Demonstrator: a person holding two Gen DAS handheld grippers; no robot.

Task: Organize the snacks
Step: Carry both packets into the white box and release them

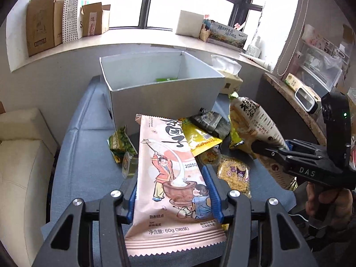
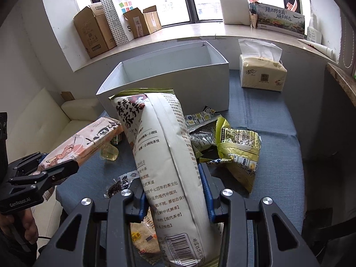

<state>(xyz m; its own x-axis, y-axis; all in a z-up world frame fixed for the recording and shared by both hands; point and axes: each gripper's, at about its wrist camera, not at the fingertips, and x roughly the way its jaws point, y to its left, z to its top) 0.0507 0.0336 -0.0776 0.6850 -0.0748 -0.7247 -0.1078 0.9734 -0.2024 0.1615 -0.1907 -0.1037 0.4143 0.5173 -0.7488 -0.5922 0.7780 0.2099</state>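
The left gripper has its blue-padded fingers clamped on a pink snack packet, lifted clear of the blue desk. The right gripper pinches a tall cream snack bag, tilted up off the desk. Beyond both lies a heap of small snack packs, then the open white box, with a tissue pack beside it.

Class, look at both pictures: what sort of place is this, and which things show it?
Probably a living room or home office corner. A cream sofa stands beside a blue-clothed table, and the windowsill is stacked with cardboard boxes; a tissue pack sits on the table.
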